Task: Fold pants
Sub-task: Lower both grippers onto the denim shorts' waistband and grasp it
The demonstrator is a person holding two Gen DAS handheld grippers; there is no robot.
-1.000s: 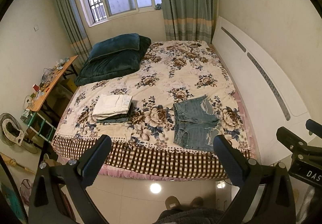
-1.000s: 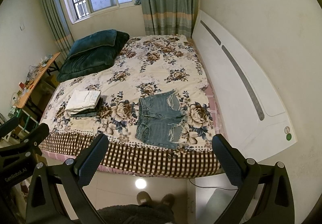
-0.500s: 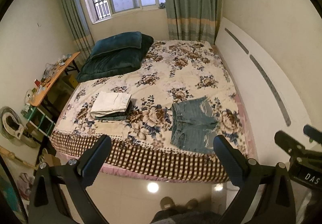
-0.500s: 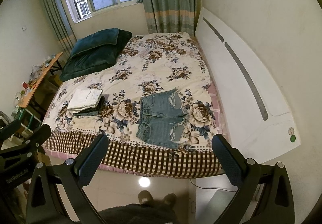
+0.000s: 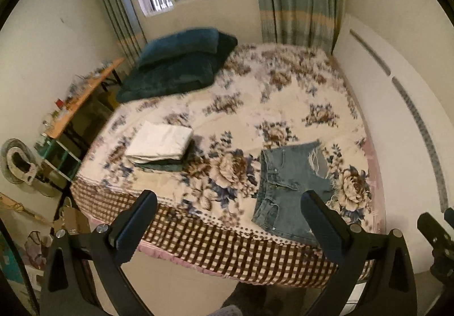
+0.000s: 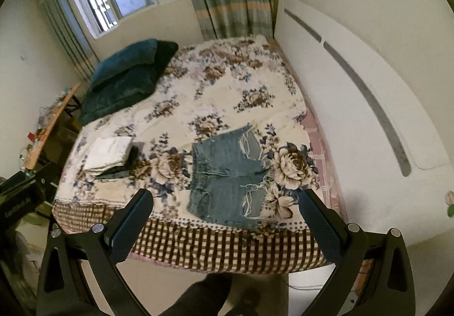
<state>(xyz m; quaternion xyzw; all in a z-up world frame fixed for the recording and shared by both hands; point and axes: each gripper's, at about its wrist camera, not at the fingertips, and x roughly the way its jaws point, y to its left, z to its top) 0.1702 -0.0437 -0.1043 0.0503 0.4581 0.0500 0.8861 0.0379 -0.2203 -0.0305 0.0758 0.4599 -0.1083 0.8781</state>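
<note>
A pair of frayed blue denim shorts [image 5: 286, 188] lies flat near the front edge of the bed [image 5: 227, 242] with a floral cover; it also shows in the right wrist view [image 6: 227, 182]. My left gripper [image 5: 231, 219] is open and empty, held in front of the bed edge. My right gripper [image 6: 225, 216] is open and empty, in front of the shorts and apart from them. The right gripper's tip shows at the left wrist view's right edge [image 5: 437, 236].
A stack of folded clothes, white on top [image 5: 160, 144], lies left of the shorts [image 6: 109, 152]. Dark green pillows [image 5: 176, 66] sit at the far left of the bed. A white headboard [image 6: 369, 106] runs along the right. A cluttered desk [image 5: 76, 100] stands left.
Both grippers have moved closer to the bed and lower; the shorts and the bed edge now look larger. Both stay open and empty. The cloth has not moved.
</note>
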